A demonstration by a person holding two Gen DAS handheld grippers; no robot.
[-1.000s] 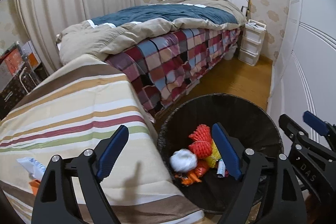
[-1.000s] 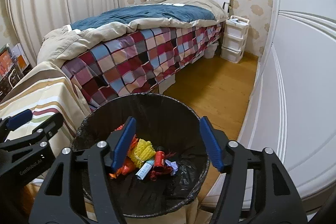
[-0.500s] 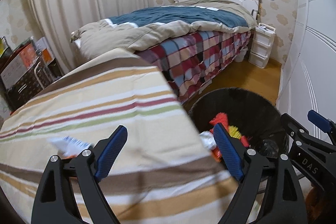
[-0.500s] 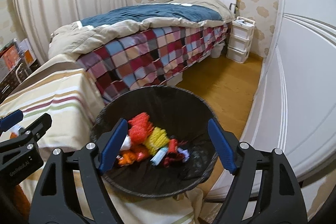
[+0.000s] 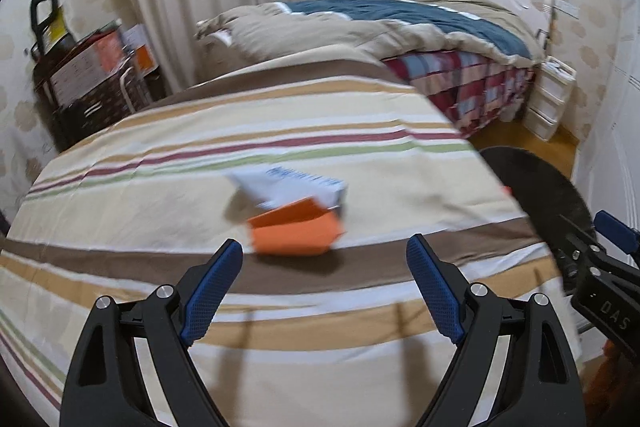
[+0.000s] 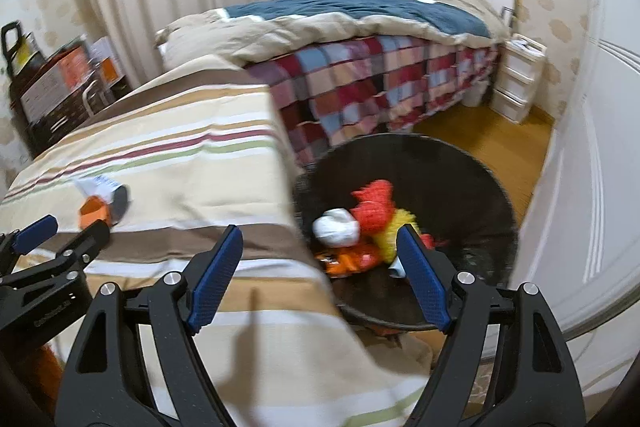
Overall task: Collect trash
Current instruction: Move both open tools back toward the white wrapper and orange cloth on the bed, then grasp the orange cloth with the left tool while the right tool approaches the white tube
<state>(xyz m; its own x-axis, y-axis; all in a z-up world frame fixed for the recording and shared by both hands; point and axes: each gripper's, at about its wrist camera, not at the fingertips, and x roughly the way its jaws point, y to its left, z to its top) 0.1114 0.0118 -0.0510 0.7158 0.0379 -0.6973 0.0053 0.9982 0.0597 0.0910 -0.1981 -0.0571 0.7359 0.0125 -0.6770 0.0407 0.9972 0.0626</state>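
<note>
An orange carton and a white wrapper with blue print lie together on the striped cloth. My left gripper is open and empty, just short of the orange carton. The same pair shows in the right wrist view, orange carton and white wrapper, with the left gripper beside them. My right gripper is open and empty, over the cloth edge next to the black bin. The bin holds red and yellow netting, a white wad and orange wrappers.
The striped cloth covers a low surface. Beyond it stands a bed with a checked blanket. A white cupboard door runs along the right. White drawers stand by the headboard. A dark shelf with boxes is at the left.
Both grippers have swung left, away from the bin. The left view now faces the orange carton and white wrapper; the bin has slid to its right edge. Both stay open.
</note>
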